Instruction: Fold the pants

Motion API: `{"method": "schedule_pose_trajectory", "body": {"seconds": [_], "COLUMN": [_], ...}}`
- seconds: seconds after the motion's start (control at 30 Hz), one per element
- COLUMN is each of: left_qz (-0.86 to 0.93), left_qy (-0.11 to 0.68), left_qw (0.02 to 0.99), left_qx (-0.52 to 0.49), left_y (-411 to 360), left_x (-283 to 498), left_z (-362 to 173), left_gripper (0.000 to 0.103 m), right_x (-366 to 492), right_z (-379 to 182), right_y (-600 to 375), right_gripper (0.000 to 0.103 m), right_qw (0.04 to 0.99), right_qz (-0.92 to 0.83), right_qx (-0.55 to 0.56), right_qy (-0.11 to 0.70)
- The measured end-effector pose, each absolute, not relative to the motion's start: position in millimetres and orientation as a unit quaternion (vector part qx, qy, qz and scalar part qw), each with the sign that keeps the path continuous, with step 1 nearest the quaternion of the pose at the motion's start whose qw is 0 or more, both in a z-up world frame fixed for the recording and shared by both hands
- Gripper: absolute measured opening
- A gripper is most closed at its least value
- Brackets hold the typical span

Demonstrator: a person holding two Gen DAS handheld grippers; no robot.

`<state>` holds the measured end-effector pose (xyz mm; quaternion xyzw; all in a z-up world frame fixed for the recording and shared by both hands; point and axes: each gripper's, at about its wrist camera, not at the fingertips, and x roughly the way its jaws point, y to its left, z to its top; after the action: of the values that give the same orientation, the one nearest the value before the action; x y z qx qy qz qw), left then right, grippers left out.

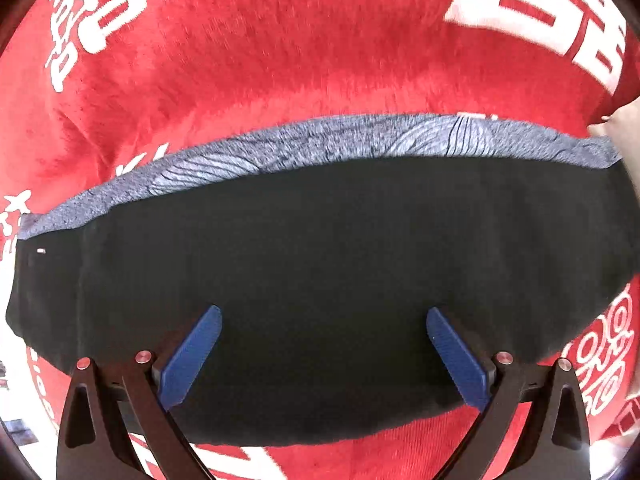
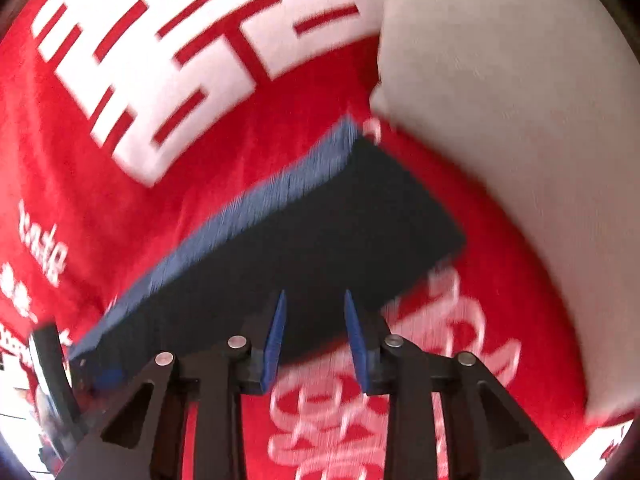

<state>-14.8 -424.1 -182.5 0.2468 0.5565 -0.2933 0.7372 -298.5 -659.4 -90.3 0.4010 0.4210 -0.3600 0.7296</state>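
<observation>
The pants lie folded into a dark, flat band on the red blanket, with a blue-grey patterned strip showing along their far edge. My left gripper hovers over the middle of the band, its blue pads spread wide and empty. In the blurred right wrist view the pants run diagonally. My right gripper is above their near edge, close to one end. Its pads stand a narrow gap apart, and I see no fabric pinched between them.
A red plush blanket with large white characters covers the surface under the pants. A cream cushion lies to the right, just beyond the end of the pants, and its corner shows in the left wrist view.
</observation>
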Motion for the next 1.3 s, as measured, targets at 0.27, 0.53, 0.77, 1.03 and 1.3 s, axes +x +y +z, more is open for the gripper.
{"method": "schedule_pose_trajectory", "body": {"seconds": [0.27, 0.53, 0.77, 1.03, 1.3], "left_qz": [-0.298, -0.298, -0.309, -0.311, -0.308], "left_qy": [0.556, 0.554, 0.554, 0.553, 0.557], "left_qw": [0.744, 0.747, 0.741, 0.741, 0.739], "left_qx": [0.221, 0.216, 0.221, 0.221, 0.221], "left_y": [-418.0, -414.5, -416.4, -422.1, -423.5], "left_x": [-11.6, -11.9, -6.7, -3.1, -3.2], "left_z": [-186.7, -189.0, -193.5, -195.1, -192.3], "left_gripper": [0.103, 0.103, 0.103, 0.103, 0.103], "right_x": [-249.9, -247.3, -293.4, -350.7, -372.0], "right_z": [-124.8, -117.1, -100.3, -111.0, -127.2], "right_y": [-727.9, -717.5, -661.6, -612.1, -599.6], "right_gripper": [0.028, 0.034, 0.040, 0.055, 0.055], "right_qw": [0.710, 0.715, 0.717, 0.701, 0.691], "right_qz": [-0.390, -0.387, -0.355, -0.294, -0.281], "right_qx": [0.354, 0.337, 0.385, 0.524, 0.590], "right_qy": [0.468, 0.475, 0.461, 0.383, 0.309]}}
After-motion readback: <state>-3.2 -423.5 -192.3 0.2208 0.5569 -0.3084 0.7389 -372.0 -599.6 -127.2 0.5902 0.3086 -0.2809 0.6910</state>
